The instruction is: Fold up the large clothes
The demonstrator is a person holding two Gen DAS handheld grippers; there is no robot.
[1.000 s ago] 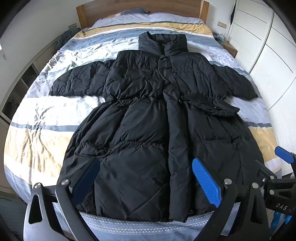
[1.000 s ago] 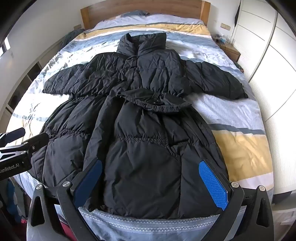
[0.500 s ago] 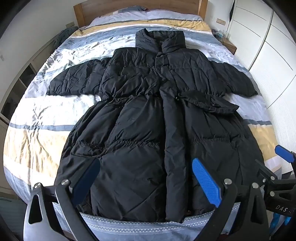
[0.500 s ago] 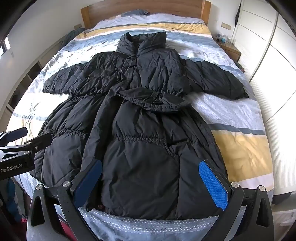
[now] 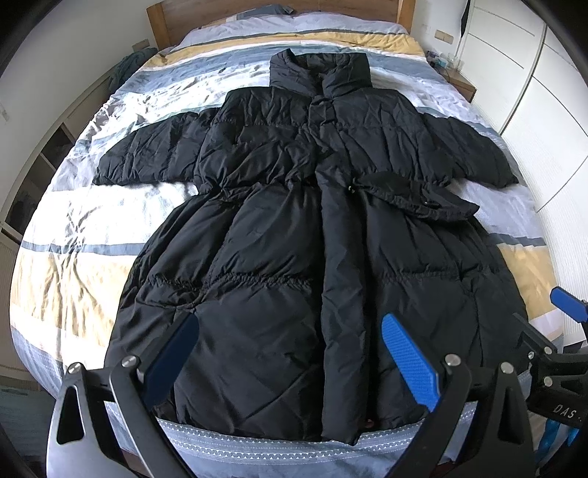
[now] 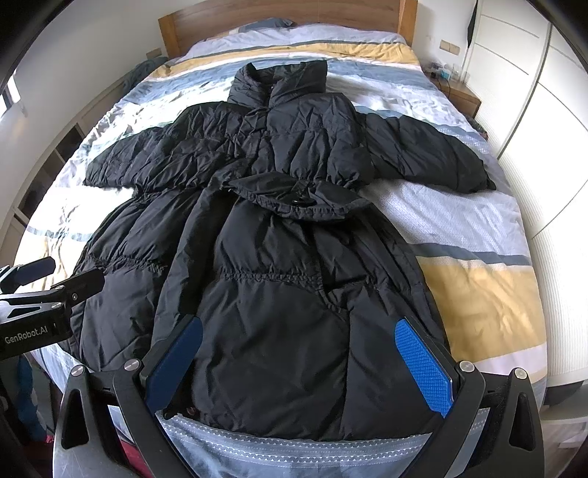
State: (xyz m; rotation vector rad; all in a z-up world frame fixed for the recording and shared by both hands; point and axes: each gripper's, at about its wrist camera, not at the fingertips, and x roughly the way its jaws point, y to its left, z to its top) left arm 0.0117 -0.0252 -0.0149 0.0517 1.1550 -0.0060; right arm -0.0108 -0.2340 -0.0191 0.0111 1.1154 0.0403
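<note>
A long black puffer coat (image 5: pixel 305 235) (image 6: pixel 279 235) lies front up and flat on the bed, collar toward the headboard, both sleeves spread sideways, hem at the bed's foot. A pocket flap (image 5: pixel 411 195) is turned up at the waist. My left gripper (image 5: pixel 290 349) hovers open above the hem's left half, nothing between its blue pads. My right gripper (image 6: pixel 297 353) hangs open above the hem's right half, also empty. Each gripper shows at the edge of the other's view: the right gripper (image 5: pixel 566 331), the left gripper (image 6: pixel 55 279).
The bed (image 5: pixel 81 235) has a striped blue, white and yellow cover and a wooden headboard (image 6: pixel 286 18). White wardrobe doors (image 6: pixel 551 110) run along the right, with a bedside table (image 6: pixel 459 95) by them. Low shelves (image 5: pixel 33 176) line the left wall.
Both grippers have drifted slightly forward over the hem, so the coat looks a little nearer. The coat itself has not moved, and both grippers stay open.
</note>
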